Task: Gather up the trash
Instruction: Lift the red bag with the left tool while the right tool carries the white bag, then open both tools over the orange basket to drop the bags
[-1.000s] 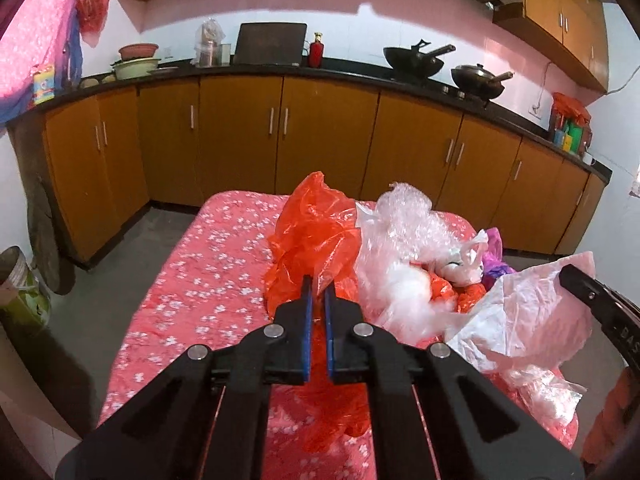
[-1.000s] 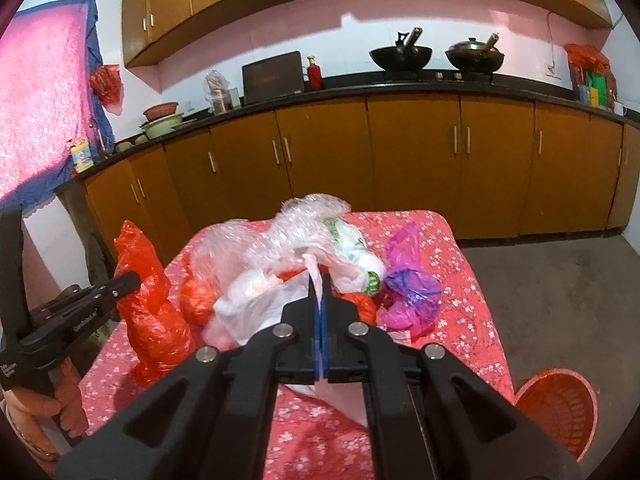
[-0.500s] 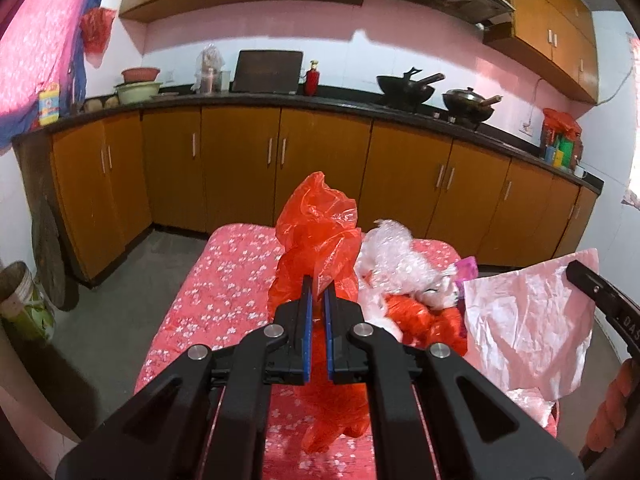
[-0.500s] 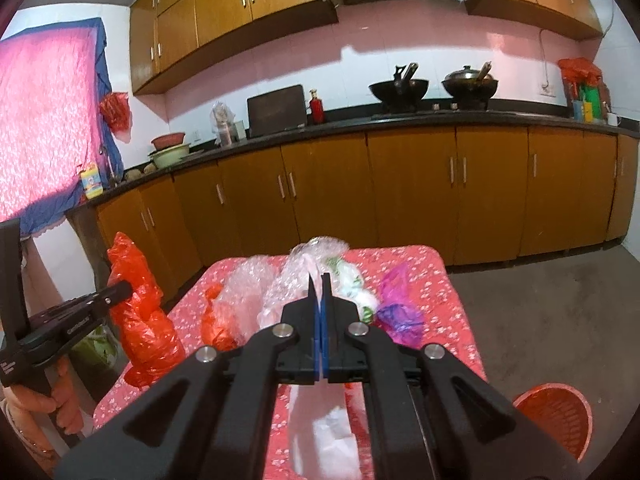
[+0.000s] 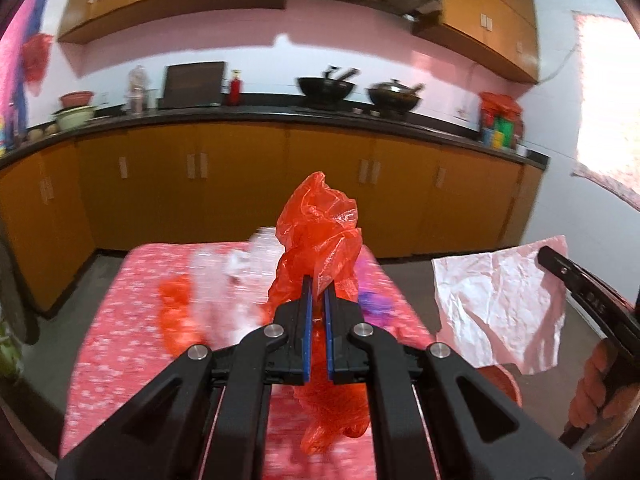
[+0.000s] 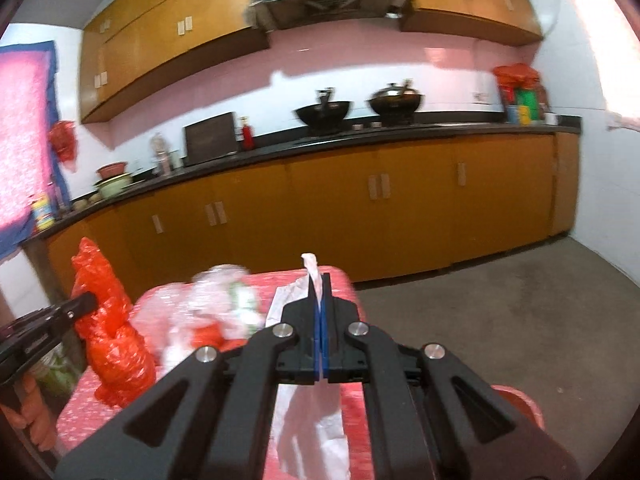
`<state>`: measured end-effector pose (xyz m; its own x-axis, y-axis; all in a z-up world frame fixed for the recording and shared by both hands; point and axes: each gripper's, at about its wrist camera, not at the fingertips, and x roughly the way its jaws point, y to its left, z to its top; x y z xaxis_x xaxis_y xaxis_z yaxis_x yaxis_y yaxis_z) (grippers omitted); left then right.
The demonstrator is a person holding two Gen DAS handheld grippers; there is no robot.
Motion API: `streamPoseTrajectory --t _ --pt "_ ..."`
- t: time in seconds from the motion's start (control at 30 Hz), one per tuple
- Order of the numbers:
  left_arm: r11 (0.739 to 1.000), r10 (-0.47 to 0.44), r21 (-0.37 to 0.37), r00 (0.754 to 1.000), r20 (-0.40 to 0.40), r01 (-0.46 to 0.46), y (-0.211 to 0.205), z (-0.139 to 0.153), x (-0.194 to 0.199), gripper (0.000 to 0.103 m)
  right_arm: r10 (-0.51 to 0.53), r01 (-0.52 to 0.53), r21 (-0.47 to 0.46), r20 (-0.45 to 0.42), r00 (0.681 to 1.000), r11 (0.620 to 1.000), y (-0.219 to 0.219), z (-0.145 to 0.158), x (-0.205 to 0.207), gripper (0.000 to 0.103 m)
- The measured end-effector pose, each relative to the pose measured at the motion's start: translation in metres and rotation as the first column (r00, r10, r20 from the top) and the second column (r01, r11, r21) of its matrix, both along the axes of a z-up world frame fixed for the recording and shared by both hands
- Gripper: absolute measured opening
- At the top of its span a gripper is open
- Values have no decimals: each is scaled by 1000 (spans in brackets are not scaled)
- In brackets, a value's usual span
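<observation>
Both grippers have lifted clear of the far table pile, left gripper [image 5: 316, 292] pinching the crumpled red plastic bag [image 5: 320, 228], right gripper [image 6: 319, 292] pinching the creased white paper sheet [image 6: 312, 420], ready for binning.

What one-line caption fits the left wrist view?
Left tongs shut on a crumpled red plastic bag above the floral-clothed table; right tongs hold a white bag.
</observation>
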<state>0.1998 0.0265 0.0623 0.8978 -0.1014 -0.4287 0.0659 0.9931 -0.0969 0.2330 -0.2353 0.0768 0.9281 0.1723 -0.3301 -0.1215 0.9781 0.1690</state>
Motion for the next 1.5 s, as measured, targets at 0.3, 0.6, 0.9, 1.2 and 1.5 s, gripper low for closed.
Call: streamPoseTrajectory --t 0.3,0.6,0.9,1.2,1.5 --pt "983 -181 -18 983 -40 181 -106 -30 23 5 -185 182 -43 -80 980 982 -100 -43 -3 2" --pt "955 -294 -17 942 -164 295 -207 -86 49 5 -270 259 -80 -205 941 963 -168 -102 9 2" --pt "936 -324 40 900 -291 350 -276 -146 72 5 -273 262 -77 -316 909 962 -193 -166 31 2" --pt "934 -317 33 869 -381 355 -316 -192 95 5 -285 297 -28 -379 880 954 -225 -205 45 2" --pt "924 -328 35 838 -437 381 -342 -214 102 5 -242 269 4 -420 875 963 -232 -227 55 2"
